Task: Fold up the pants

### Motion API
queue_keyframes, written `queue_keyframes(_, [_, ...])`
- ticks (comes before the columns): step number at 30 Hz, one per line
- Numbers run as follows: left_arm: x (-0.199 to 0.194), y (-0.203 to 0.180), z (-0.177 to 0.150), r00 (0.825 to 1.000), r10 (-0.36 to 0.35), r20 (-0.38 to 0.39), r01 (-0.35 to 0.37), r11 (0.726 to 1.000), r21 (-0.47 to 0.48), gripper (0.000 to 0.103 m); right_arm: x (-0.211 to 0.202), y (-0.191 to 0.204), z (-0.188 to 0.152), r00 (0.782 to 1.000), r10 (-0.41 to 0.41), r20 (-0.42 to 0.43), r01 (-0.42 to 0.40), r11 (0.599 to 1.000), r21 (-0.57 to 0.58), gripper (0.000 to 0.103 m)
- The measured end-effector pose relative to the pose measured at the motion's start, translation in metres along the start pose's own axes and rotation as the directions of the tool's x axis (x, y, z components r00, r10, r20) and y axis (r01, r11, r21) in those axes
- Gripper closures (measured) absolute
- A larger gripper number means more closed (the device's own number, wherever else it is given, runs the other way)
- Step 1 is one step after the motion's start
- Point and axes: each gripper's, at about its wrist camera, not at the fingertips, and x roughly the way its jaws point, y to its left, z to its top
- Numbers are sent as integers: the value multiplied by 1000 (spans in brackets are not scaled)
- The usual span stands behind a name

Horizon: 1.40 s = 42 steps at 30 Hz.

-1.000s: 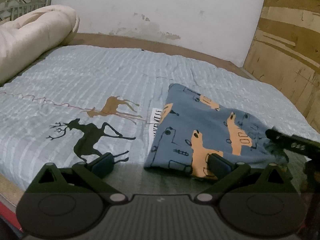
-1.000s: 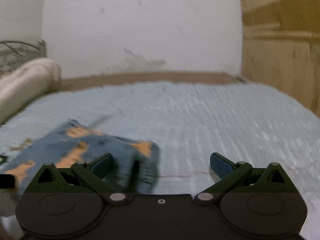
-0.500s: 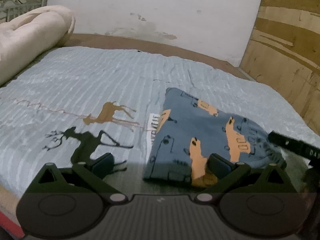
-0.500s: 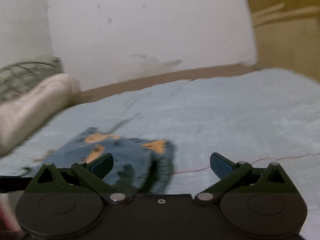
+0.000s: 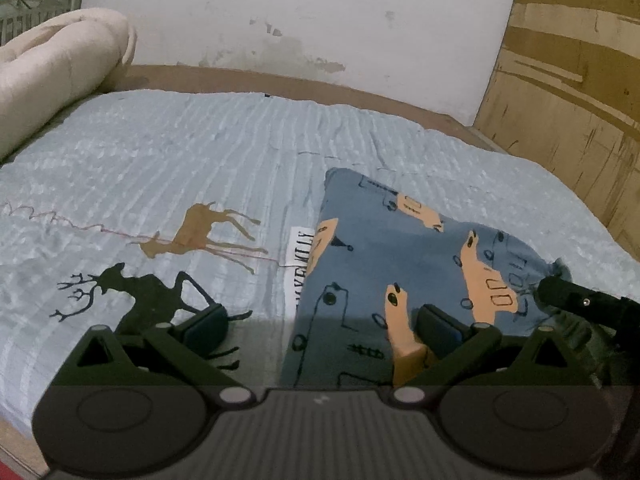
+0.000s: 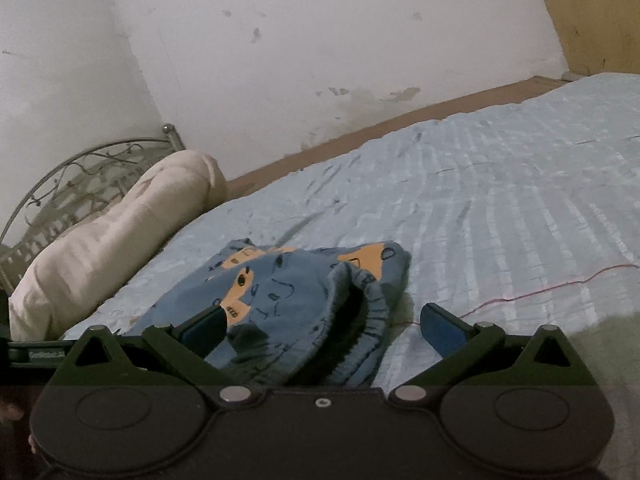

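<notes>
Partly tool-hidden folded pants [image 5: 404, 264]

White label [image 5: 301, 268] reads "…EMILY" (start unclear).

blue/orange print pants [image 5: 404, 256], lt-blue deer bedspread [image 5: 180, 168]
</notes>
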Motion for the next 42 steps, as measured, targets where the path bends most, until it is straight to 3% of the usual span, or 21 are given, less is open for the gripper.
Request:
queue_keyframes(8, [1, -1, -1, 1000, 5, 3, -5, 1000, 4, 1, 10, 9, 1, 997, 53, -51, -55, 997, -51, 1])
queue_keyframes(30, [-2, -2, 0, 1000, 8, 3, -8, 1000, 7, 1, 12, 1, -4, 996, 88, -23, -88, 996, -19, 1])
queue_keyframes(37, [-2, 0, 10, 997, -76, -6, 76, 997, -20, 1, 12, -1, -2, 996, 86, -38, -86, 996, 2, 1])
queue_keyframes(40, [-1, -2, 10, 996, -86, -7, 86, 996, -18, 8, 10, -1, 3, 995, 88, -36, -86, 995, 49, 1])
queue_keyframes(42, [-2, -2, 12, 995, -102, -11, 102, 995, -22, 19, 9, -2, 5, 995, 93, -31, -91, 993, 78, 1])
